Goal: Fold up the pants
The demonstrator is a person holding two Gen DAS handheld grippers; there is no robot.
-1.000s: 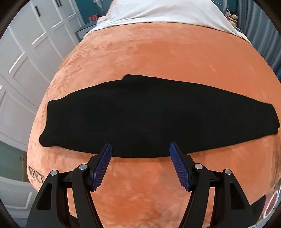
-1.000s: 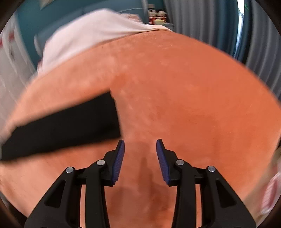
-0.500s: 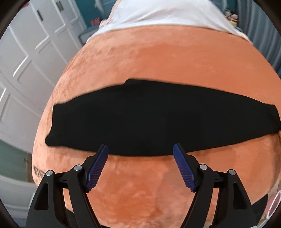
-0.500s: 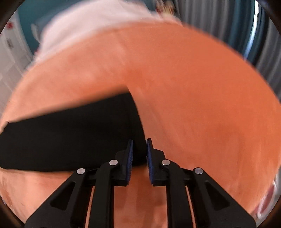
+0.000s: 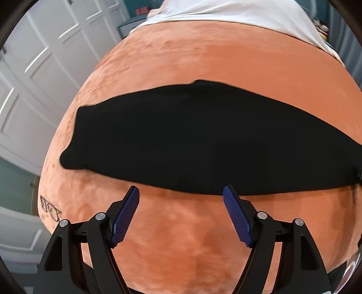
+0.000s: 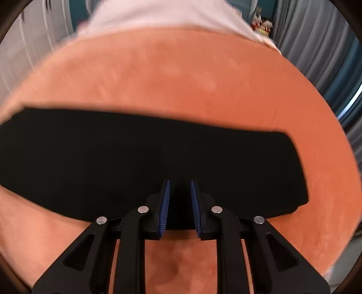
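The black pants (image 5: 203, 140) lie folded lengthwise as one long strip across an orange plush blanket (image 5: 226, 58). My left gripper (image 5: 181, 194) is wide open and empty, just short of the strip's near edge, toward its left half. In the right wrist view the pants (image 6: 135, 153) fill the middle, with their right end at the right. My right gripper (image 6: 179, 187) hovers over the near edge of the strip. Its jaws stand a narrow gap apart with nothing clamped between them.
A white sheet (image 5: 237, 11) covers the far part of the bed. White panelled closet doors (image 5: 40, 67) stand to the left. Grey curtains (image 6: 321, 45) hang at the right. The blanket's left edge (image 5: 52, 181) drops off near a printed logo (image 5: 51, 208).
My right gripper has swung left, from bare blanket beside the pants' right end to over the strip, and its jaws have narrowed. The left gripper has shifted a little left and stayed open.
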